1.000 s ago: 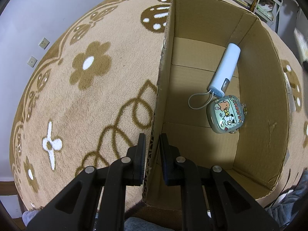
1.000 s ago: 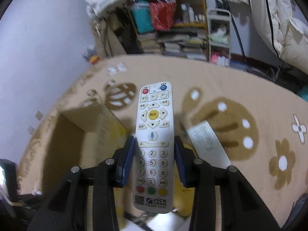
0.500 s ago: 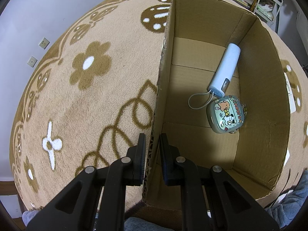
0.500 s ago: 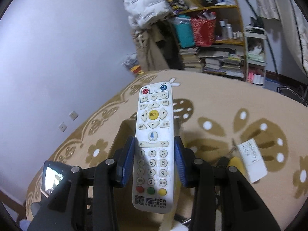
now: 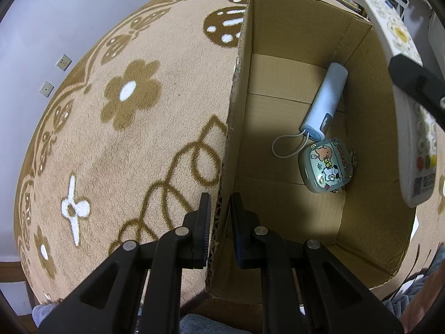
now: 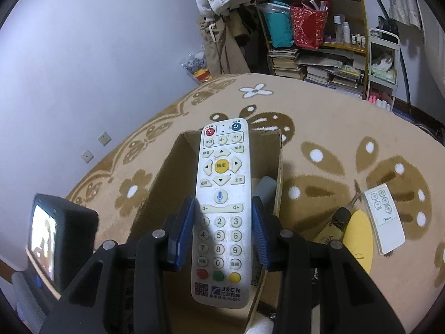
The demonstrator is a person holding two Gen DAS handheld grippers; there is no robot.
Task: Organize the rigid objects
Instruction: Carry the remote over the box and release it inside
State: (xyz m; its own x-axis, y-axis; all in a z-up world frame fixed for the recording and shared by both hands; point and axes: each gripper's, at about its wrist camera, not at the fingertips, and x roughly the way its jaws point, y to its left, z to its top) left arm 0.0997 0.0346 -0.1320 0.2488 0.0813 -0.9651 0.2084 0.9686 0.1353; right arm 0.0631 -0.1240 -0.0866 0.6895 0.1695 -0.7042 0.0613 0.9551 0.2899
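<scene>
An open cardboard box (image 5: 278,128) stands on the carpet. My left gripper (image 5: 219,217) is shut on the box's left wall near its front corner. Inside lie a light blue cylinder with a cord loop (image 5: 325,103) and a green cartoon-print case (image 5: 328,165). My right gripper (image 6: 222,222) is shut on a white JSCN remote (image 6: 221,208), held above the box (image 6: 267,144). The remote also shows at the right edge of the left wrist view (image 5: 417,144), over the box's right wall.
A small white remote (image 6: 385,218), a yellow disc (image 6: 358,242) and a dark tagged item (image 6: 336,222) lie on the flower-pattern carpet (image 5: 111,139) right of the box. Cluttered shelves (image 6: 314,39) stand at the back wall. The left gripper's camera screen (image 6: 52,239) is at lower left.
My right gripper has swung left with the remote until it is over the box; the remote has entered the left wrist view. The left gripper and box have not moved.
</scene>
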